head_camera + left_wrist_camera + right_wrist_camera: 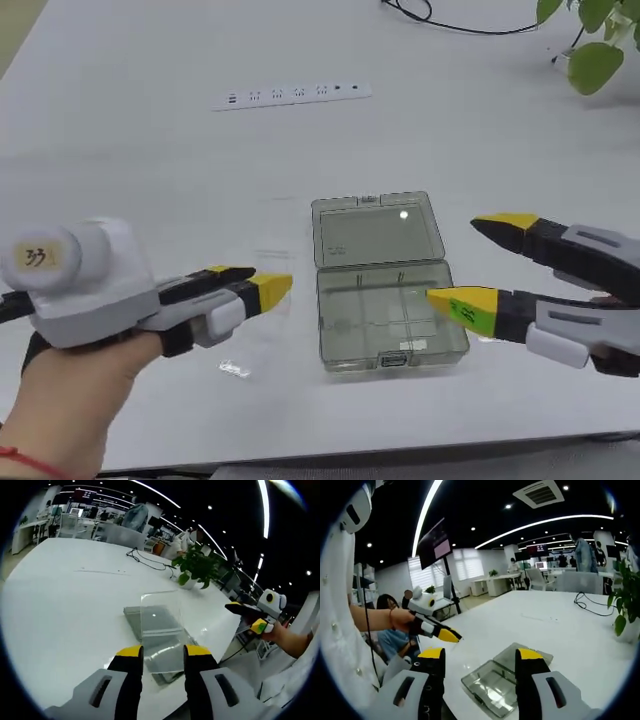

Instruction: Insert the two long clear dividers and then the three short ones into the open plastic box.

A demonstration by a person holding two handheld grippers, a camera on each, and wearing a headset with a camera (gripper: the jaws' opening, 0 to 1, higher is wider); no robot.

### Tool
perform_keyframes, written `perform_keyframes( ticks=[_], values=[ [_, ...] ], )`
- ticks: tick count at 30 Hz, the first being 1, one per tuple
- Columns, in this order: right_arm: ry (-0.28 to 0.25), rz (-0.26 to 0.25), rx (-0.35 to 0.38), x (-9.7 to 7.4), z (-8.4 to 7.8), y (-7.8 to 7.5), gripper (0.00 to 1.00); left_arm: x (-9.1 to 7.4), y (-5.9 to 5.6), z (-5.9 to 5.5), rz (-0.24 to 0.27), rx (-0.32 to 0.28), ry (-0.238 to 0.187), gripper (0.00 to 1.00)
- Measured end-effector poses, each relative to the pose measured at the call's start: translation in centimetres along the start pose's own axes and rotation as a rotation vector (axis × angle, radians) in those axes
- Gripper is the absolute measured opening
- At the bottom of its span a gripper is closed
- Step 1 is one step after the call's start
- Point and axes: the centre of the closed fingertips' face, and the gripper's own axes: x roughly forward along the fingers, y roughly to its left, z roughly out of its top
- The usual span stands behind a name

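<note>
Step in hand: insertion of a clear divider [160, 625] into the open plastic box [345, 352]; sheet held ready, not yet in the base; whether a long or a short one, cannot tell
Left claw [256, 279]: clenched on the clear divider's lower edge, sheet standing upright between the yellow tips in the left gripper view; hovers left of the box, apart from it
Right claw [485, 262]: released, jaws wide apart with nothing between them; hangs at the box's right side, lower tip overlapping the base's right part in the head view
Box: lies on the white counter [150, 150], lid [375, 232] flat on the far side, base nearest the person; faint lines inside the base hint at partitions already seated, too transparent to be sure
Progress: judged somewhere in the middle, given those faint lines
Next move: calls for bringing the sheet over the base, squaring it to the wall slots, then pressing straight down; likely a job for the right claw to steady the box meanwhile
Risk: thin sheet may flex or skew and miss its slots
Counts: two claws; one box; one divider in grasp; one small glint [235, 370] near the counter's front edge, possibly another clear piece, cannot tell; dividers inside the base uncountable
Surroundings: one white power strip [290, 95], one black cable [450, 22], one leafy plant [592, 50], all well beyond the box
</note>
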Motion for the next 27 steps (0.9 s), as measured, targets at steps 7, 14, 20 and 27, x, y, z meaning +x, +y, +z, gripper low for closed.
perform_keyframes(
  ticks=[7,14,20,27],
  values=[
    [-0.009,-0.034,0.100,1.0,0.3,0.3,0.39,0.8,-3.4,-0.1,-0.061,0.014,-0.016,0.30],
    [-0.012,-0.057,0.179,1.7,0.6,0.9,0.32,1.5,-5.7,-0.2,-0.098,0.021,-0.032,0.30],
    [0.018,-0.061,0.197,2.3,-0.2,1.5,0.26,2.1,-7.1,-0.5,-0.122,0.037,-0.028,0.30],
    [0.041,-0.072,0.233,3.0,-0.9,1.9,0.19,2.4,-7.7,-0.4,-0.129,0.081,-0.020,0.30]
  ],
)
